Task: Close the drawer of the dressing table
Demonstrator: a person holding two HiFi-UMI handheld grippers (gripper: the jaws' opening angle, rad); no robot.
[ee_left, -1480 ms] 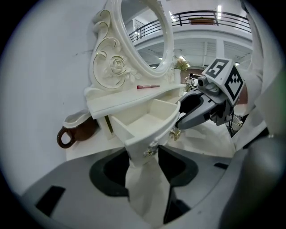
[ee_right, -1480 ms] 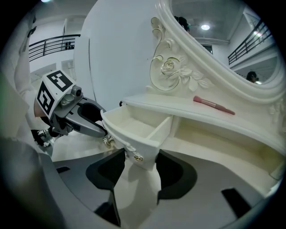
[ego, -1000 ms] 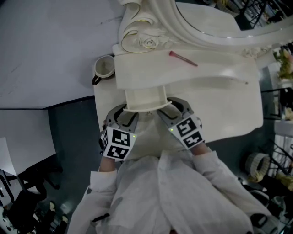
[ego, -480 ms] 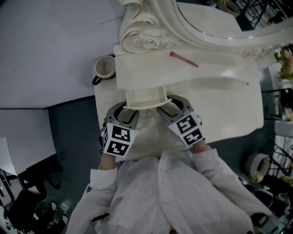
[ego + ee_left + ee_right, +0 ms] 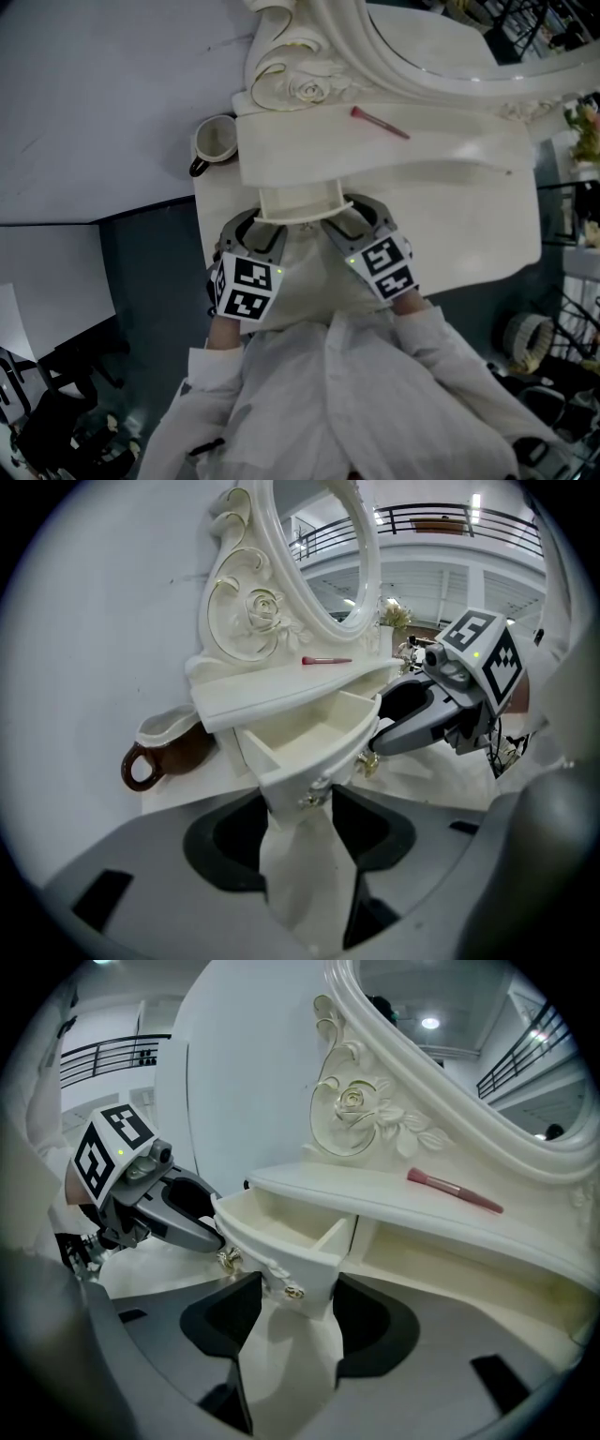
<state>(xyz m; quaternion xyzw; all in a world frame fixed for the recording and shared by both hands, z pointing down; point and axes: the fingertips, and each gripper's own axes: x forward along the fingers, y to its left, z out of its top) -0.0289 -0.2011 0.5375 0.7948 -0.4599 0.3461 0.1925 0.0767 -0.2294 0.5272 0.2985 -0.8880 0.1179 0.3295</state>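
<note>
A small white dressing table (image 5: 441,155) with an oval mirror (image 5: 309,555) stands before me, and its drawer (image 5: 298,199) is pulled out toward me. My left gripper (image 5: 258,234) is at the drawer's front left corner and my right gripper (image 5: 354,220) at its front right corner. In the left gripper view the drawer (image 5: 314,738) shows empty, and its corner with a gold knob sits in the gap of the left gripper (image 5: 300,808), jaws wide. In the right gripper view the drawer (image 5: 281,1232) pokes between the wide jaws of the right gripper (image 5: 286,1288).
A brown-and-white cup (image 5: 214,141) stands left of the dressing table. A pink brush (image 5: 380,122) lies on its top shelf. The table rests on a white board (image 5: 487,234), with dark floor beyond its edges. My white sleeves fill the lower view.
</note>
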